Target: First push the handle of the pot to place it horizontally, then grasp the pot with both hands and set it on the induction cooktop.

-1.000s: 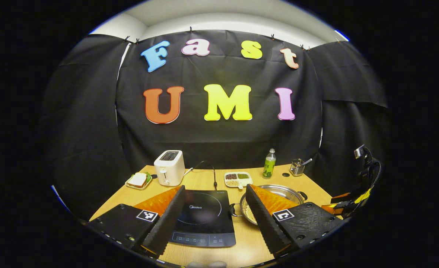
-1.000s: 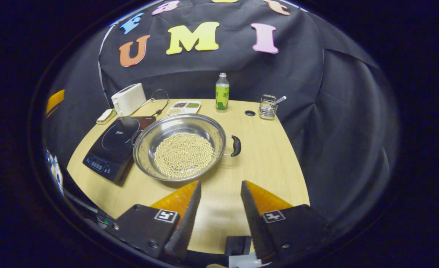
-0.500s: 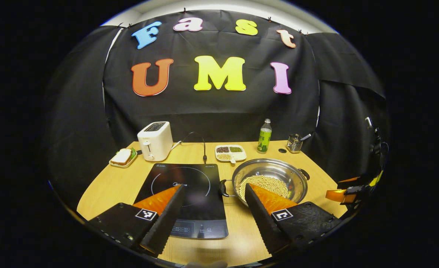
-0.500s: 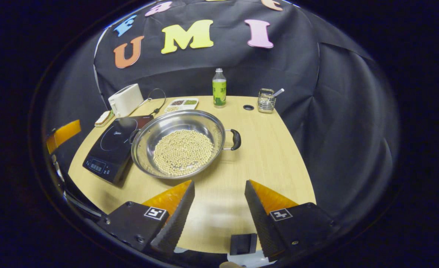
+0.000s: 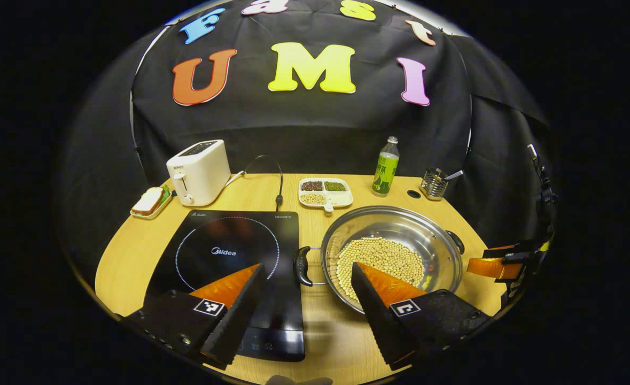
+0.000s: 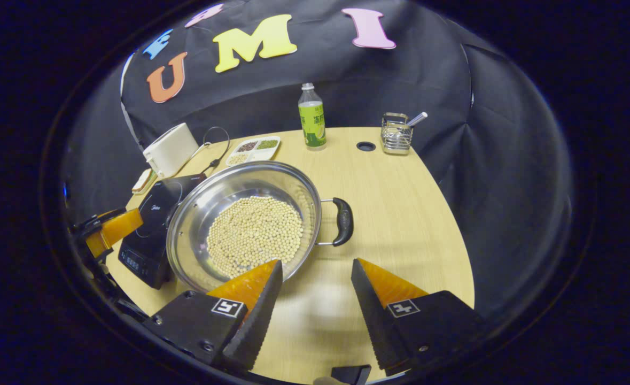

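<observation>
The steel pot, filled with soybeans, is seen on the wooden table, just right of the induction cooktop. Its black handles lie left and right. The left gripper is held released above the cooktop's front edge. The right gripper is likewise spread, empty, near the pot's front rim.

"Midea" on induction cooktop
</observation>
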